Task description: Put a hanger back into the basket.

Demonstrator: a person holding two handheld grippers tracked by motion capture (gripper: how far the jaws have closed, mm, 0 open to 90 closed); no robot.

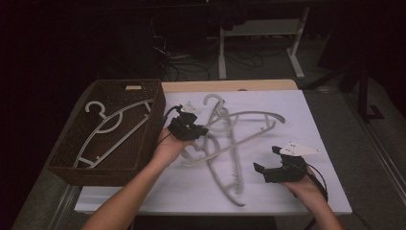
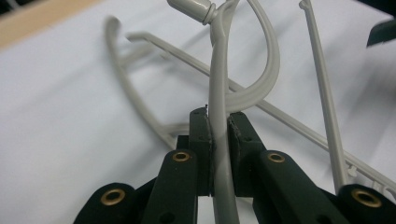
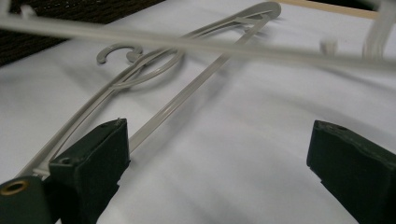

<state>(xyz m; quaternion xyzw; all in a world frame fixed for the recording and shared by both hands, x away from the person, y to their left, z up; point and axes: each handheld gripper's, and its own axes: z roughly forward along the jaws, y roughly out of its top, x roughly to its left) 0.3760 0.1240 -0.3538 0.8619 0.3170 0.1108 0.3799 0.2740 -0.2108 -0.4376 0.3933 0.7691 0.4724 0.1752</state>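
Here, at the left of the high view, a brown woven basket [image 1: 72,158] stands at about nine o'clock on the white table [image 1: 316,120], and one pale grey hanger [image 1: 112,130] lies inside it.

Just beside the basket's right wall is the left gripper [image 1: 187,128]. Its jaws are pressed together on the thin arm of a grey plastic hanger [image 2: 219,135], and in the left gripper view the two black pads [image 2: 200,140] pinch this arm from both sides. The held hanger is lifted at this end; its hook [image 1: 214,99] points toward twelve o'clock and its curved arm reaches to about two o'clock. It crosses over a second hanger [image 1: 225,177], which lies flat and runs toward six o'clock. The left hand [image 1: 167,149] comes in from the bottom with a bare forearm and holds the gripper from below.

At about four o'clock is the right gripper [image 1: 269,159]. Its jaws are spread wide and nothing is between them; they touch no hanger. The right hand [image 1: 306,184] holds it low, near the table, well apart from the hangers.
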